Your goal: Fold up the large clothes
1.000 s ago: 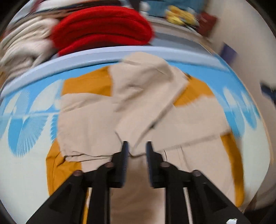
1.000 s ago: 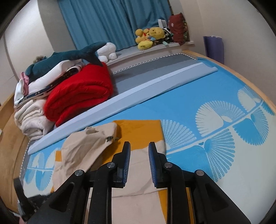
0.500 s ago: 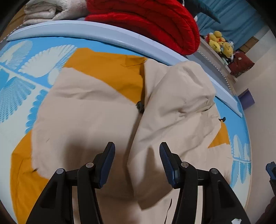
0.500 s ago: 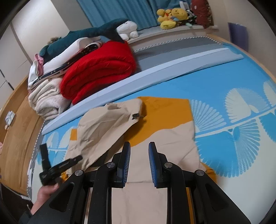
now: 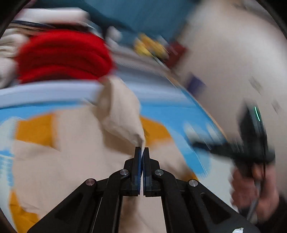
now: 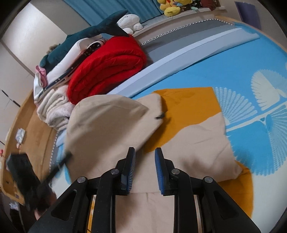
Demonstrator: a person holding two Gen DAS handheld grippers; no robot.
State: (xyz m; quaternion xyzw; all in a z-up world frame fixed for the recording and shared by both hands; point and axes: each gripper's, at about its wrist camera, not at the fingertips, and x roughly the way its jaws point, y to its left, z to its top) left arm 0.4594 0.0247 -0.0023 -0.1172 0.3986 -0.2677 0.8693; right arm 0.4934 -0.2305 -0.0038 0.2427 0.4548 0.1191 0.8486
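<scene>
A beige and mustard-orange garment lies spread on the blue patterned bed cover. My left gripper is shut on an edge of the beige hood flap and lifts it; that view is blurred by motion. The lifted flap also shows in the right wrist view, with the left gripper at its left edge. My right gripper is open and empty above the garment's middle. It also shows, blurred, in the left wrist view.
A rolled red blanket, folded white towels and a plush shark lie at the back left. Yellow plush toys sit on the far ledge. A wooden bed edge runs along the left.
My left gripper was open above the hood flap; now it is shut on the flap's edge and has lifted it. My right gripper has opened a little wider and moved closer to the garment.
</scene>
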